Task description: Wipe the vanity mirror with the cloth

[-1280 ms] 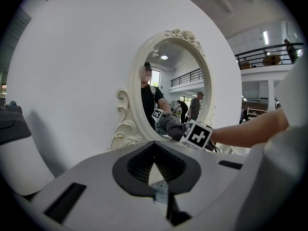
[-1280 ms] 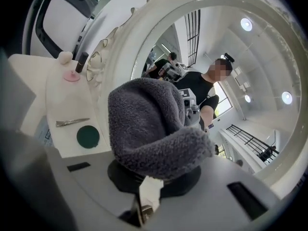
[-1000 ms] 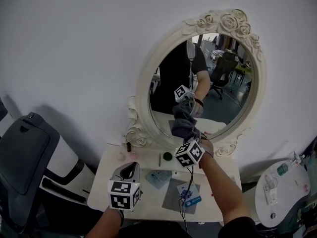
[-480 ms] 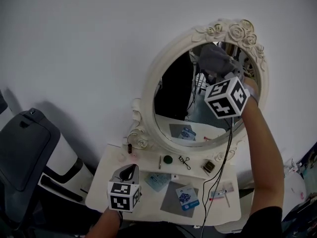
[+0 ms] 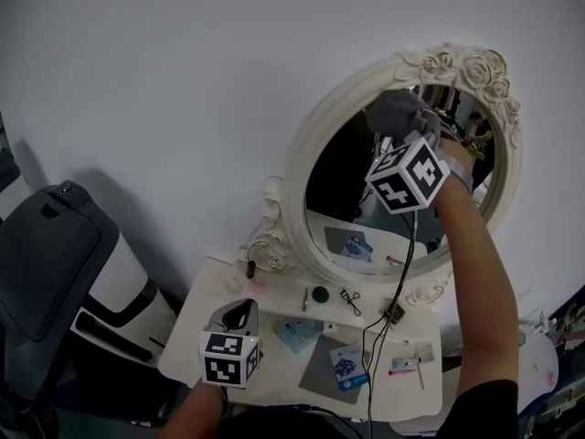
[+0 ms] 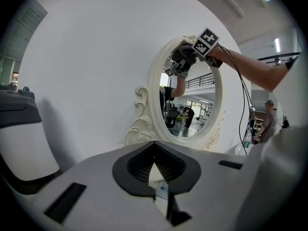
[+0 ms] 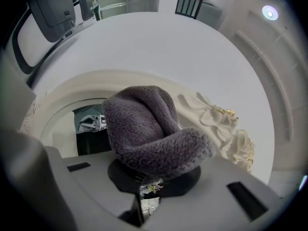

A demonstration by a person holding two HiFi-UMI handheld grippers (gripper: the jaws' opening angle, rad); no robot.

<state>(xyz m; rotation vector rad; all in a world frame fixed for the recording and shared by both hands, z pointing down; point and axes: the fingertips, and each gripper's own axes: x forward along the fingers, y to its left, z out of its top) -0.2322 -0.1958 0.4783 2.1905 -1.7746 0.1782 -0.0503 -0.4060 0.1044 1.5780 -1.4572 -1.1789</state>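
The white wall fills most of the head view, with a black-and-white chair at the left. Against the wall stands the vanity mirror, an oval in a carved cream frame; its long axis runs upright, leaning a little to the right in the head view, with the rose crest at the top and the glass facing out over the white table below. The right gripper is raised to the upper part of the glass, just under the roses, and its jaws are clamped on the grey cloth. In the right gripper view the cloth is a bunched, fleecy lump that folds over the jaw tips and points forward at the mirror's top rim. A black cable hangs from that gripper down to the table. The left gripper sits low over the table's near left side, pointing toward the mirror, jaws drawn together with nothing between them. On the table lie a grey pad, a blue card and a green round lid.
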